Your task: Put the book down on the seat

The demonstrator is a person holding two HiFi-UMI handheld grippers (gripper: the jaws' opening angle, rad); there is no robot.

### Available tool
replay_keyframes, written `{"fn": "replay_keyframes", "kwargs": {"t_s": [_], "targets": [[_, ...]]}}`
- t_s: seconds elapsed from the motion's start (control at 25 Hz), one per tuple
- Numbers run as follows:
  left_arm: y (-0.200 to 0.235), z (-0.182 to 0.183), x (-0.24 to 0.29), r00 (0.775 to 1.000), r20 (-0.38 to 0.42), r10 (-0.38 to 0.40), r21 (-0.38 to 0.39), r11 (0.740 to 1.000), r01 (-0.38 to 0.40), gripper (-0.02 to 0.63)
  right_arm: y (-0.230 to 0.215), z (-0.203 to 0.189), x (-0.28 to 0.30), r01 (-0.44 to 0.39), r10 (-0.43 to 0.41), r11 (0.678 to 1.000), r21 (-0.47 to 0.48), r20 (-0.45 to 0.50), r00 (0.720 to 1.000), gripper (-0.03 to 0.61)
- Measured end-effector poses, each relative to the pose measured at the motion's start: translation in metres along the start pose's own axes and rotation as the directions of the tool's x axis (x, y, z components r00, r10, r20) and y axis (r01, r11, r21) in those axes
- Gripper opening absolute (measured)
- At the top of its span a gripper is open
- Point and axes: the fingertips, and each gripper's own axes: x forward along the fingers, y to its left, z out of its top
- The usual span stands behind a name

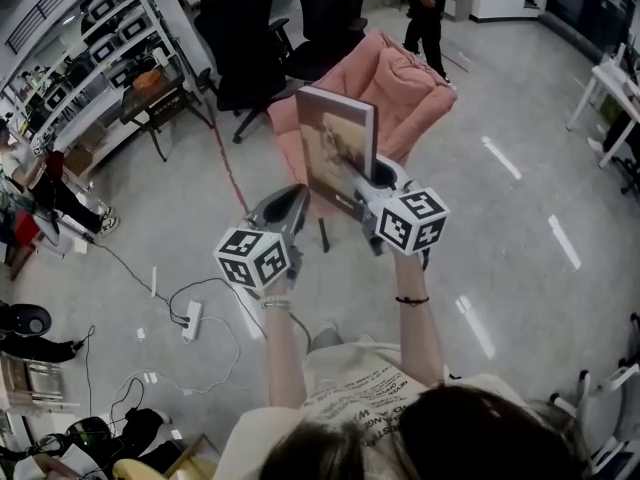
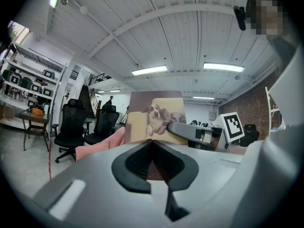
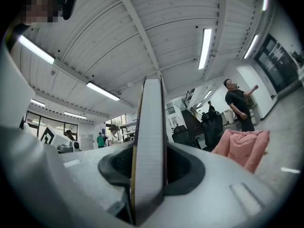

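Right gripper view: the fingers (image 3: 187, 167) of the right gripper (image 3: 148, 151) are clamped on the book (image 3: 149, 127), one on each side of its edge.
In the head view the book stands upright in the air, held at its lower right part, with the cover picture turned toward the left gripper (image 1: 292, 203). The fingers (image 2: 135, 160) of the left gripper are together with nothing between them, and they are just beside the lower left corner of the book. The pink seat (image 1: 410, 88) is behind the book, and the book does not lie on it. Black chairs (image 1: 245, 38) stand farther back on the grey floor (image 1: 500, 228), and a person (image 1: 425, 13) in dark clothes stands near them.
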Motion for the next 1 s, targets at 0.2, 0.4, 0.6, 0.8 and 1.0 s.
{"fn": "replay_keyframes", "kwargs": {"t_s": [0.2, 0.4, 0.6, 0.8, 1.0], "targets": [[0.017, -0.002, 0.005, 1.000, -0.011, 0.024, -0.020, 1.000, -0.024, -0.002, -0.009, -0.012, 0.015, 0.011, -0.010, 0.999, 0.039, -0.023, 1.000, 0.146], [0.038, -0.012, 0.014, 0.999, -0.023, 0.035, -0.044, 0.998, -0.036, -0.002, -0.021, -0.026, 0.033, 0.021, -0.019, 0.998, 0.053, -0.045, 0.999, 0.146], [0.076, -0.011, 0.025, 0.999, -0.023, 0.029, -0.064, 0.998, -0.030, -0.002, -0.031, -0.034, 0.068, 0.045, -0.042, 0.998, 0.051, -0.061, 0.997, 0.146], [0.117, -0.010, 0.044, 0.999, -0.035, 0.009, -0.079, 0.997, -0.011, -0.002, -0.043, -0.046, 0.106, 0.070, -0.066, 0.996, 0.053, -0.079, 0.995, 0.146], [0.166, -0.009, 0.057, 0.999, -0.045, -0.020, -0.102, 0.995, 0.016, -0.002, -0.049, -0.060, 0.148, 0.110, -0.105, 0.992, 0.053, -0.088, 0.991, 0.146]]}}
